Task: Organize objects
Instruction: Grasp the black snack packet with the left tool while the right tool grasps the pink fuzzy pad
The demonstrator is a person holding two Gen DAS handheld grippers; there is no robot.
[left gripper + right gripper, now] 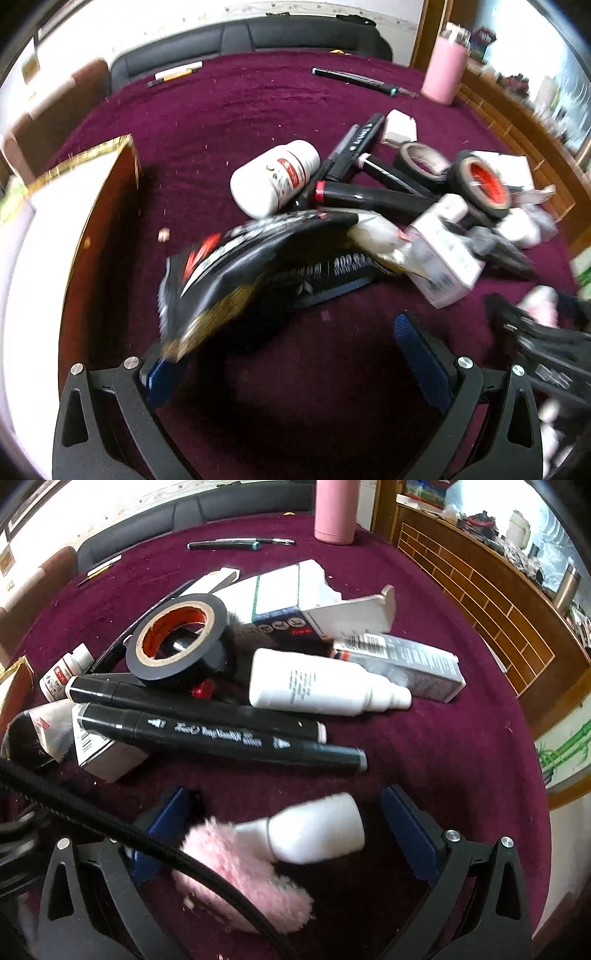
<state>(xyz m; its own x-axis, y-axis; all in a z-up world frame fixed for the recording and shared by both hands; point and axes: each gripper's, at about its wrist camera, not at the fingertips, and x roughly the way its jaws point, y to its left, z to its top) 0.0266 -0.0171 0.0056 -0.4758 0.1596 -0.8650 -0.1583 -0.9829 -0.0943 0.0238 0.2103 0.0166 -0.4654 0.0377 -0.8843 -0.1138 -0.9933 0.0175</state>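
A pile of small objects lies on the purple table cloth [229, 110]. My left gripper [291, 350] is open; a blurred black and gold foil packet [236, 273] lies over its left finger, apart from the right one. Behind it are a white pill bottle [275, 177], black markers [369, 195] and a tape roll with a red core [484, 184]. My right gripper [284, 827] is open; a small white bottle [317, 829] and a pink fluffy thing [243, 871] lie between its fingers. Two black markers [221, 734], a tape roll [177, 638] and a white bottle [317, 683] lie beyond.
An open box with gold trim [74, 206] stands at the left. A pink flask [445, 70] and pens [354, 79] are at the far side. Cardboard boxes [295, 602] lie in the pile. A wooden counter [480, 602] borders the right. A black cable [110, 830] crosses the right wrist view.
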